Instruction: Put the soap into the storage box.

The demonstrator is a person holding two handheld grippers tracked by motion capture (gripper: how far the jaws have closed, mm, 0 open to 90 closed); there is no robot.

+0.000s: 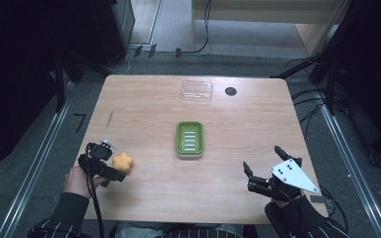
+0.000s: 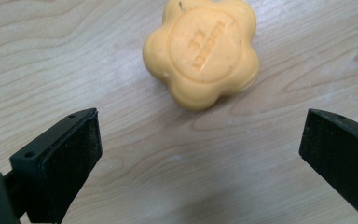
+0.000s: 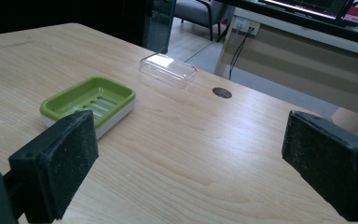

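High view, left gripper (image 1: 115, 167) low, open beside orange soap (image 1: 123, 162), right gripper (image 1: 263, 167) open.

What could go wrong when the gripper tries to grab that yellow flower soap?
The yellow flower-shaped soap has rounded, lobed sides, so it might squirt out from the open left gripper as its jaws close. It also lies ahead of the jaws, so closing now would probably miss. The green slotted soap dish sits well away, so the soap could drop on the way.
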